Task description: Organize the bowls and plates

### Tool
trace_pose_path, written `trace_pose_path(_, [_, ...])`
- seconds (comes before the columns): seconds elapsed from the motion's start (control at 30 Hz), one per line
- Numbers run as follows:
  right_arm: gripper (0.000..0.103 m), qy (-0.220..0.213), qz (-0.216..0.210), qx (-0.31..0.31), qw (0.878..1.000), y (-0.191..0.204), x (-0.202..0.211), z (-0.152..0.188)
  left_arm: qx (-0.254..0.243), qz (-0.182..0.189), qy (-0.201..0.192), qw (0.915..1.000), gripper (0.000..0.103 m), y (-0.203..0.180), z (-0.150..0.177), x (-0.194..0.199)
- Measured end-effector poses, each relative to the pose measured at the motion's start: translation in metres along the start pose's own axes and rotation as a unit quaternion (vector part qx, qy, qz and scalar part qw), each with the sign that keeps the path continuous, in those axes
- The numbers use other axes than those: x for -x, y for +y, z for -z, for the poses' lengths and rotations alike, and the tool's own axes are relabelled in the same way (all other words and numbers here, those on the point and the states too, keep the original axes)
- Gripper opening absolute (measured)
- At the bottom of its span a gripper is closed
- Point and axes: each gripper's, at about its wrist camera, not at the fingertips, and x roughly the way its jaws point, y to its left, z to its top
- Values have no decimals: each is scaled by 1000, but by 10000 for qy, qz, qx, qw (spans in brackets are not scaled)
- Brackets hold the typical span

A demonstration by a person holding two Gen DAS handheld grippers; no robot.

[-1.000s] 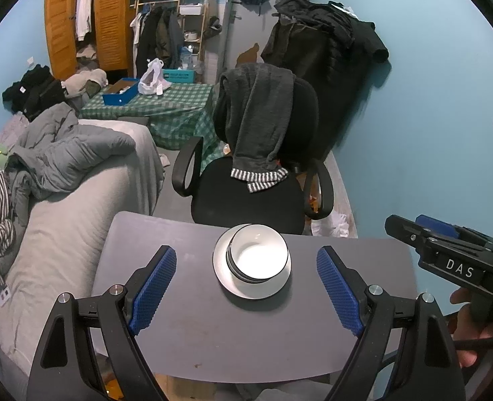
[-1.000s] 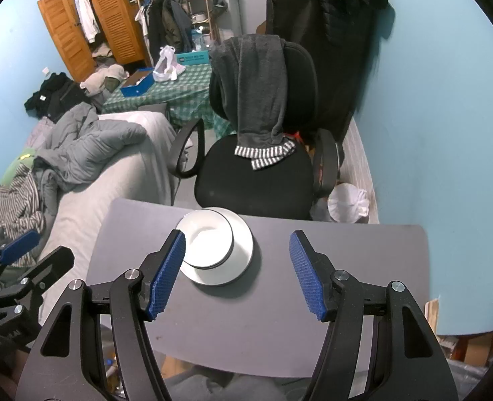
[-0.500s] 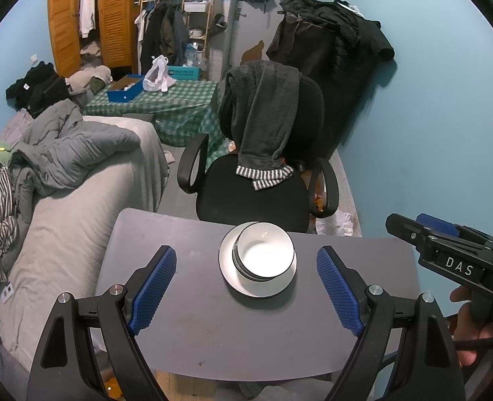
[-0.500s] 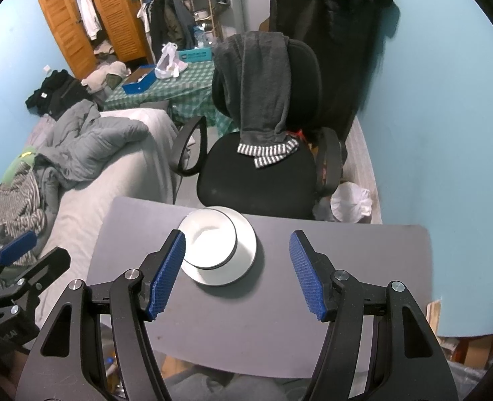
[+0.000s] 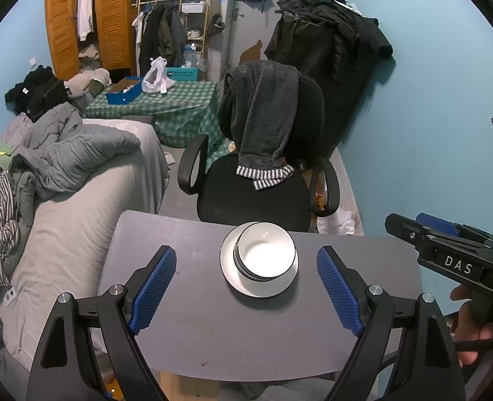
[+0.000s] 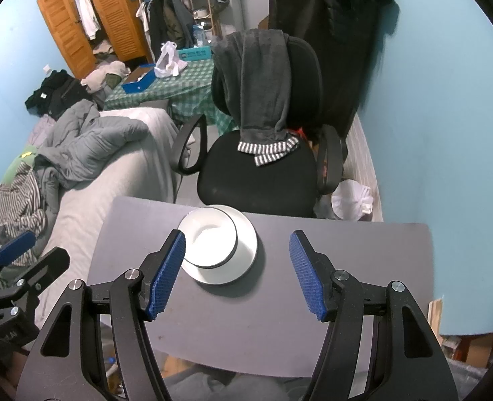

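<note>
A white bowl (image 5: 266, 254) with a dark rim, stacked on other bowls, sits on a white plate (image 5: 228, 267) near the far edge of the grey table (image 5: 213, 327). My left gripper (image 5: 246, 284) is open and empty, held above the table in front of the stack. My right gripper (image 6: 238, 272) is open and empty, to the right of the stack and nearer me. The bowl (image 6: 209, 240) and plate (image 6: 246, 250) show in the right wrist view, partly behind my left finger (image 6: 166, 274). Each gripper shows in the other's view, the right (image 5: 447, 257) and the left (image 6: 15, 267).
A black office chair (image 5: 256, 180) with a grey garment over its back stands just beyond the table. A bed with grey bedding (image 5: 72, 180) lies to the left. The blue wall (image 5: 430, 133) runs along the right. A white bag (image 6: 350, 197) lies on the floor.
Both grippers have drawn back and risen slightly, so the stack sits farther off. The bowls and plate have not moved. Both grippers stay open.
</note>
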Motion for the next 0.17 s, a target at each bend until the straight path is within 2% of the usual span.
trace_pose_path(0.17, [64, 3, 24, -8, 10000, 1, 1, 2, -33, 41, 9, 10000, 87, 2, 0, 1])
